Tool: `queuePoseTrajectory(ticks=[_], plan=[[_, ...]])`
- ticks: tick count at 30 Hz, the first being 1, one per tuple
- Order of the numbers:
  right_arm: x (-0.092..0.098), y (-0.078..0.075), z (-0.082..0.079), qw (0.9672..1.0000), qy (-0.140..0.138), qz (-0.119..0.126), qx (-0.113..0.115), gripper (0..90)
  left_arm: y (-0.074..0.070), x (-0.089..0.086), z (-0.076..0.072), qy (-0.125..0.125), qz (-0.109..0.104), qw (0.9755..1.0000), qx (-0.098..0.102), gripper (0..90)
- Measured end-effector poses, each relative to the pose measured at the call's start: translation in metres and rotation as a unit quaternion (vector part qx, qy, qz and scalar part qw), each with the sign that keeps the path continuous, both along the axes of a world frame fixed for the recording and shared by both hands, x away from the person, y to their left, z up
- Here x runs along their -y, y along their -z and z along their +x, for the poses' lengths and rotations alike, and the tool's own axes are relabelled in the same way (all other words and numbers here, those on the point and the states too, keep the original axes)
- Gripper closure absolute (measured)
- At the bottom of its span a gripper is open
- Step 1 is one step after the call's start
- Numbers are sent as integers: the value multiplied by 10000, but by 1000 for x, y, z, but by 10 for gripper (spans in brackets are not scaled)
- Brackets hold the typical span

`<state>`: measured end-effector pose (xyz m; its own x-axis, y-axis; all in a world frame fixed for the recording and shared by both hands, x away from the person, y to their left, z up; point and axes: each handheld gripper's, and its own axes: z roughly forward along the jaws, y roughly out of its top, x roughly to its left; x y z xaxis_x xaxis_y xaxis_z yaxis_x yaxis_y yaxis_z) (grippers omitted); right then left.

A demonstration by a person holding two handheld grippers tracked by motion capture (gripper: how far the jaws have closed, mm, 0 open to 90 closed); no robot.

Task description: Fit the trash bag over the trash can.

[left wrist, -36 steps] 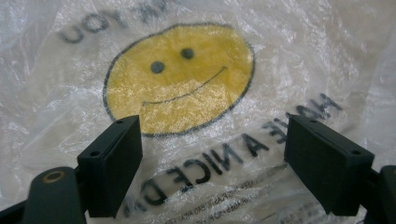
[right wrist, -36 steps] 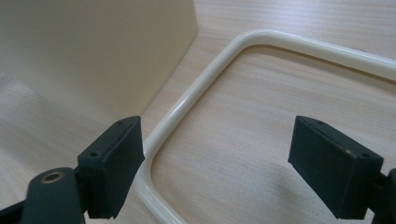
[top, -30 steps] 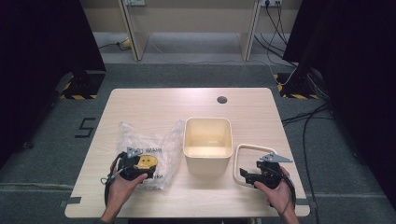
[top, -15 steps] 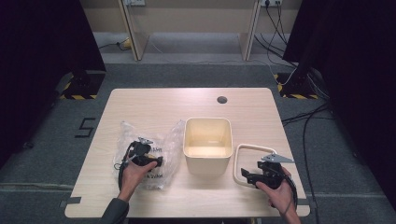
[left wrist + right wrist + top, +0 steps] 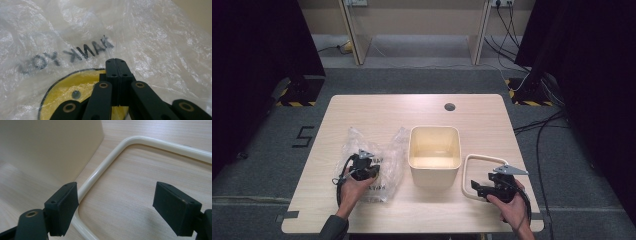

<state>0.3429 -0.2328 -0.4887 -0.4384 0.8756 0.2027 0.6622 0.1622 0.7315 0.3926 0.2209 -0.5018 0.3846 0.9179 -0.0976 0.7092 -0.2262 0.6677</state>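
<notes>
The bag lies crumpled on the left half of the tabletop, just left of the bin. It is thin clear film with black lettering and a yellow disc printed on it, so I judge it nearly weightless, limp and slippery, likely to slide or bunch when pulled and to tear if snagged. The left claw has just been closing, and its jaws now stand together on top of the film (whether a fold is pinched between them I cannot tell). A gathered ridge or the open edge looks the best place to take hold, not the flat printed face. The right claw stands apart over the cream frame beside the bin, gripping nothing
</notes>
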Motion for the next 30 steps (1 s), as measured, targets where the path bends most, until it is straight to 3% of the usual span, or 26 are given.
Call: queuePoseTrajectory(ticks=[5, 9, 10, 12, 13, 15, 17, 18, 22, 26, 27, 30], plan=[[2, -3, 2, 9999, 36, 78, 57, 202, -23, -6, 1, -38, -261, 9993, 272, 898], [0, -19, 0, 9996, -11, 132, 261, 202, -56, -11, 1, -5, -378, 9976, 582, 899], [0, -19, 0, 9996, -11, 132, 261, 202, -56, -11, 1, -5, -378, 9976, 582, 899], [-3, -29, 0, 9992, -47, 157, 371, 202, -73, -14, 2, 4, -456, 9966, 682, 899], [-3, -29, 0, 9992, -47, 157, 371, 202, -73, -14, 2, 4, -456, 9966, 682, 899], [-10, -41, -2, 9987, -145, 70, 477, 202, -88, -17, 4, -14, -475, 9959, 767, 898], [-16, -50, -3, 9980, -256, 47, 577, 202, -93, -17, 4, -5, -539, 9953, 800, 898], [-19, -55, -4, 9975, -294, 77, 631, 202, -104, -15, 3, 68, -593, 9944, 869, 898], [-26, -72, -4, 9962, -399, 70, 772, 202, -121, -9, 0, 199, -658, 9928, 977, 899], [-40, -99, 1, 9935, -641, 244, 904, 202, -149, 4, -2, 411, -721, 9892, 1210, 898], [-40, -99, 1, 9935, -641, 244, 904, 202, -149, 4, -2, 411, -721, 9892, 1210, 898], [-54, -118, 8, 9918, -799, 422, 906, 202, -163, 13, -2, 522, -811, 9868, 1302, 899]])
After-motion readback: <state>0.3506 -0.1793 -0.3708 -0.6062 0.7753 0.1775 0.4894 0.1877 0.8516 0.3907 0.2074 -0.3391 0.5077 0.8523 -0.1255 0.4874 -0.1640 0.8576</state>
